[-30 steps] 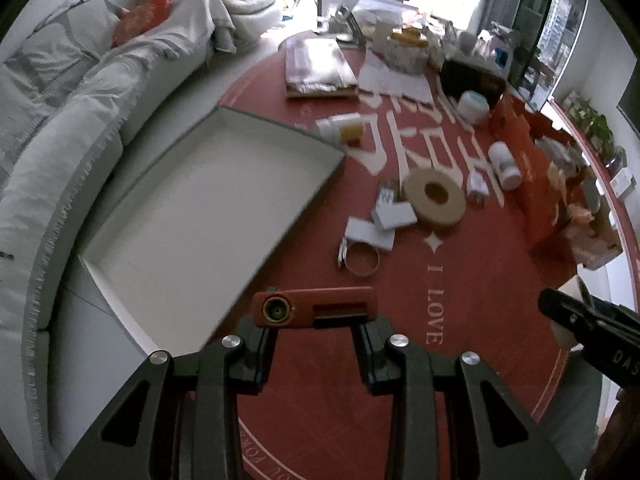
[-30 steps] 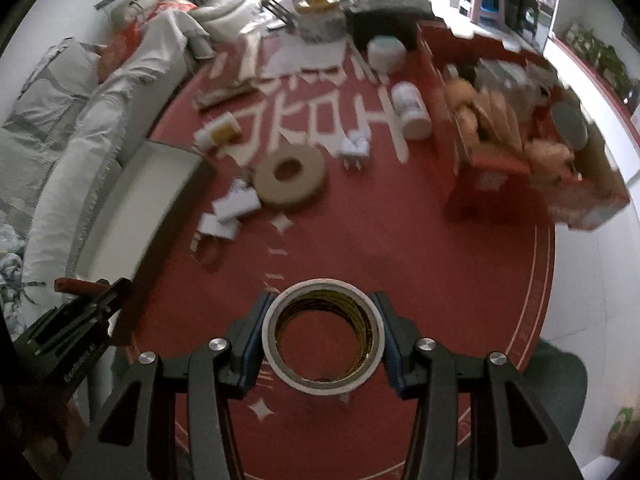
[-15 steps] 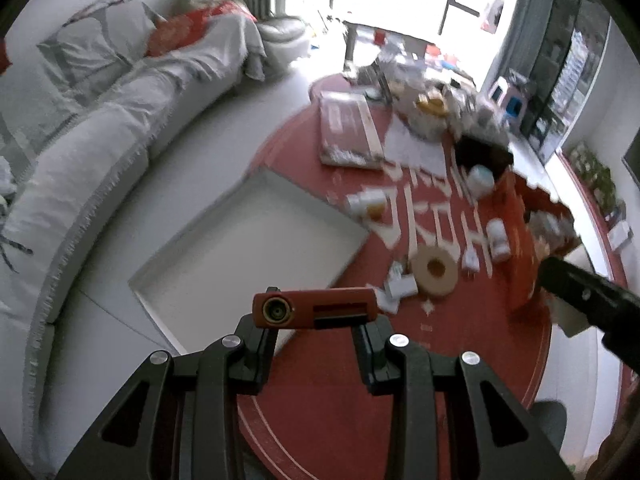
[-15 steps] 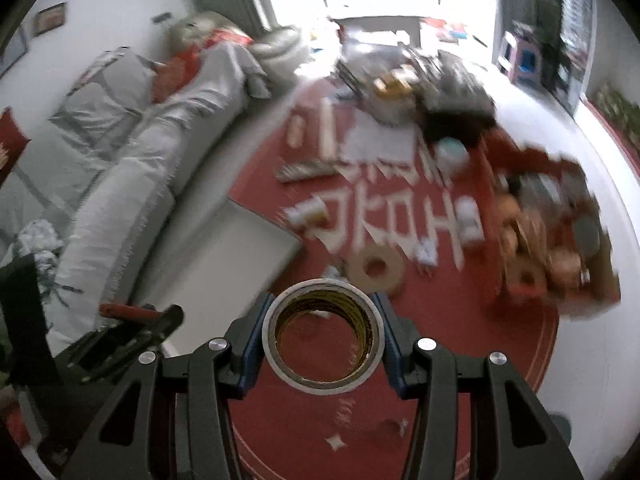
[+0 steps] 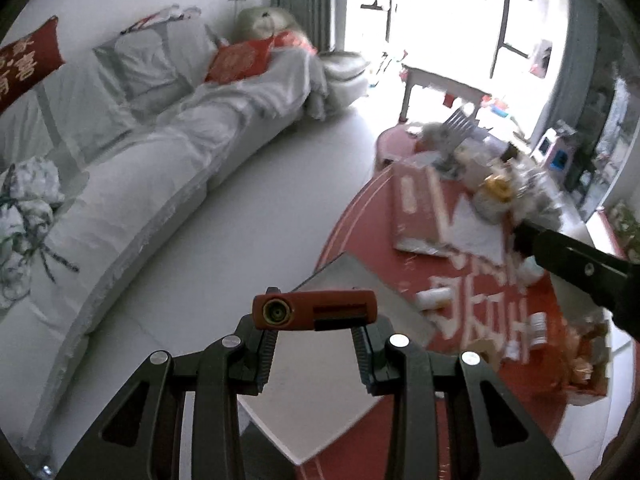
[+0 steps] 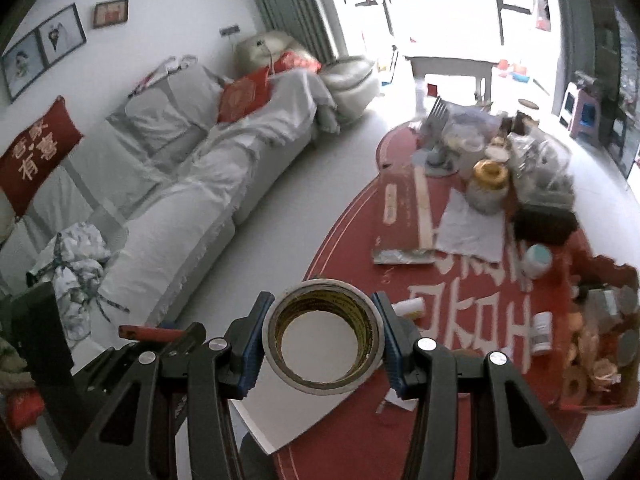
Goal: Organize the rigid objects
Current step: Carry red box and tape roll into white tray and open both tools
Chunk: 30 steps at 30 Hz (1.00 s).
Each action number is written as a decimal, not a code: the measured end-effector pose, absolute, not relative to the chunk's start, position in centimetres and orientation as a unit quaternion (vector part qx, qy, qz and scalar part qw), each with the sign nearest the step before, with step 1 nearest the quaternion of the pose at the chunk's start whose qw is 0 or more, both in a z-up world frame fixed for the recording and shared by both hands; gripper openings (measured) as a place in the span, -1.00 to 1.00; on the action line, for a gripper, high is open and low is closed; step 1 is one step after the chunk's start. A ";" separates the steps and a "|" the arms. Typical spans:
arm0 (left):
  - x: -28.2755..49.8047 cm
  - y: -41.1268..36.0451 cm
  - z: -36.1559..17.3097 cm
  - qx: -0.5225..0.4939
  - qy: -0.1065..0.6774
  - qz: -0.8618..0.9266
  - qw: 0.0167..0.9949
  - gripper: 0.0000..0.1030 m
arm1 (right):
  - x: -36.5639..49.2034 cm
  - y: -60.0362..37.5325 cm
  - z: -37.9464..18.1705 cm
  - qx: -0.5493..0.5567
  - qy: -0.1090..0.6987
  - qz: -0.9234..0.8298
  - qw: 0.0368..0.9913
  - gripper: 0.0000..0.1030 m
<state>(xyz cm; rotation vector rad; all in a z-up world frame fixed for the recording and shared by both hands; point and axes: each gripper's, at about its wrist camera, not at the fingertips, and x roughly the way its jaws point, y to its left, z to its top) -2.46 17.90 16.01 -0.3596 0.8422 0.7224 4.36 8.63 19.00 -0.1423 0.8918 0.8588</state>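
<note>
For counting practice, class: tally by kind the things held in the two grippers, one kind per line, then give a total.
Red rectangular gadget: 1
Tape roll: 1
Total: 2

Your left gripper [image 5: 315, 326] is angling downward, its jaws pinching a small red device [image 5: 315, 315], your right gripper [image 6: 323, 340] is tilting down likewise, its blue pads [image 6: 251, 350] clamping a tape roll [image 6: 323, 340].
</note>
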 end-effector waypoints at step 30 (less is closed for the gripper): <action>1.4 21.9 -3.9 -0.215 0.544 0.290 0.758 0.63 | 8.6 17.2 -3.5 -0.138 0.611 0.344 0.699 0.68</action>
